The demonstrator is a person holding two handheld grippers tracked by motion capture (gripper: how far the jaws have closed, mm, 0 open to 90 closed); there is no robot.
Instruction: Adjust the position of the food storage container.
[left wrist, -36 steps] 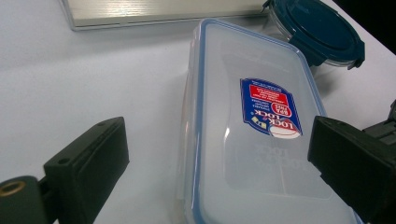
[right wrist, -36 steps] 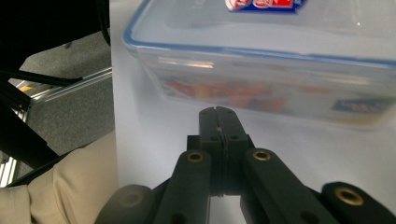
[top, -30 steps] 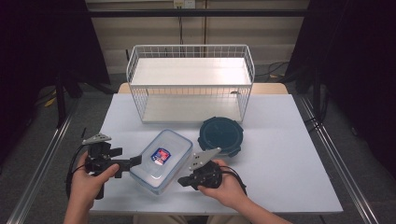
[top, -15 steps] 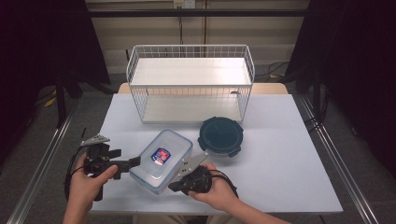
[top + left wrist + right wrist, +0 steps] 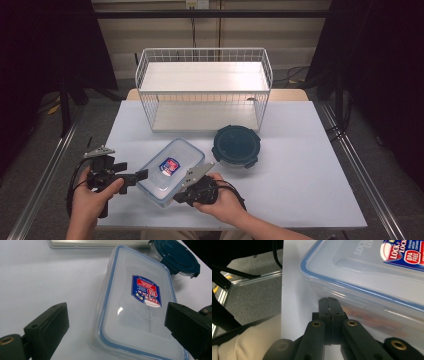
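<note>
The right gripper (image 5: 329,302), jaws pressed together on nothing, noses against the clear container's (image 5: 170,171) near side wall at 6 o'clock on the table (image 5: 310,165). A push there could skid it toward the 2 spread jaws of the left gripper (image 5: 142,175) at 8 o'clock, or into the round teal-lidded container (image 5: 235,145) beyond at 1 o'clock.

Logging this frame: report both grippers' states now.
Left gripper: open, jaws either side of the clear rectangular plastic box with the blue-rimmed lid.
Right gripper: shut, holding nothing, tips at the box's side.
</note>
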